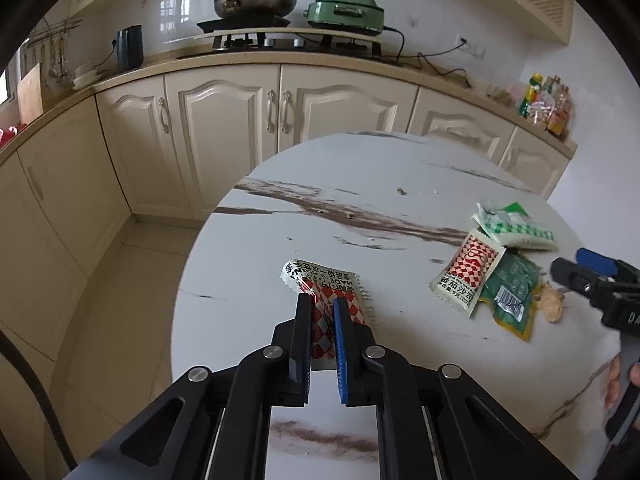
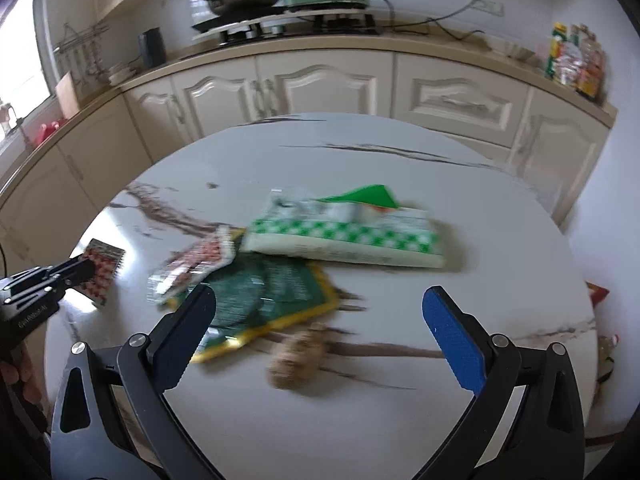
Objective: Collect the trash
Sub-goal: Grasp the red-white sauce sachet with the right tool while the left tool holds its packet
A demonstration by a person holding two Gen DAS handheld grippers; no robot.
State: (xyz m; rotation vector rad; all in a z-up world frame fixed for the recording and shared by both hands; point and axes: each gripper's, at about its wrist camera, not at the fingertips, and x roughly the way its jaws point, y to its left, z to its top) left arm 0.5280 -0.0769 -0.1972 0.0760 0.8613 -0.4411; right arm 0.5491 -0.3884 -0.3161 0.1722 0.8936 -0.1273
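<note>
Two red-checked sachets [image 1: 320,300], one pinched in left gripper [image 1: 322,312] jaws, two green packets [image 2: 344,236], right gripper [image 2: 320,336] jaws spread.

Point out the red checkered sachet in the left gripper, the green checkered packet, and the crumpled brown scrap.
red checkered sachet [image 1: 320,280], left wrist view, printed top end.
green checkered packet [image 2: 344,240], right wrist view, checkered face.
crumpled brown scrap [image 2: 298,356], right wrist view, its middle.

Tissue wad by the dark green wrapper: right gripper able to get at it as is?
Probably yes. The right gripper has its jaws wide open, the tissue wad lies on bare table between them, and nothing covers it; the dark green wrapper sits just beside it.
</note>
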